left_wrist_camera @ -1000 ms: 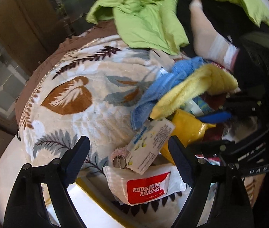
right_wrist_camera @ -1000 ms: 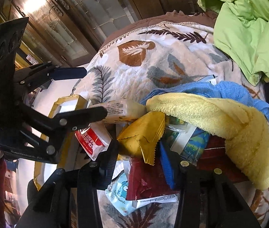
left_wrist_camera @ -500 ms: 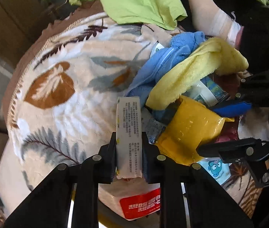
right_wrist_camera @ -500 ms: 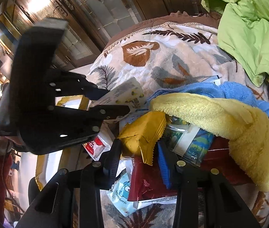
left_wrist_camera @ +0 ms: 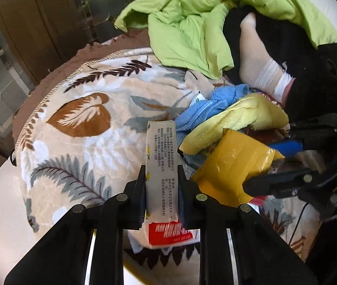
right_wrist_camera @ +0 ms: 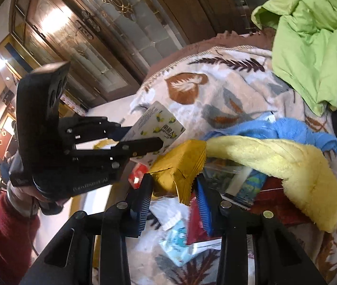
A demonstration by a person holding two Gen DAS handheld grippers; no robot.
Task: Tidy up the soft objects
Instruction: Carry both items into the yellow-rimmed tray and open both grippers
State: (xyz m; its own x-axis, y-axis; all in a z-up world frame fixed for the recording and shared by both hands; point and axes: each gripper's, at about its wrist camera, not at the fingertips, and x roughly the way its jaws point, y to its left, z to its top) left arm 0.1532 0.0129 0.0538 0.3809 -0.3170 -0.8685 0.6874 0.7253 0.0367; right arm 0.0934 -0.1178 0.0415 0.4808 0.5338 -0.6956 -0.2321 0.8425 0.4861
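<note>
Left claw (left_wrist_camera: 161,191) is clamped on a white tissue pack (left_wrist_camera: 161,166), lifted just above the leaf-print blanket (left_wrist_camera: 78,118). Right claw (right_wrist_camera: 172,198) is pinching the gold snack pouch (right_wrist_camera: 180,166) at the edge of the pile. Best bet, I'd say: keep both squeezes light and lift the pouch clear of the yellow towel (right_wrist_camera: 287,163) before moving it. The right view shows the pack's lemon-print face (right_wrist_camera: 161,128); the left only gets its text side, plus a socked foot (left_wrist_camera: 258,66).

Red-and-white packet (left_wrist_camera: 168,234): upper part covered by the gripped white packet (left_wrist_camera: 161,166). Print on both too small to be read. Yellow towel (right_wrist_camera: 287,163): items beneath largely concealed. Green cloth (left_wrist_camera: 192,19): cropped at the top edge.
</note>
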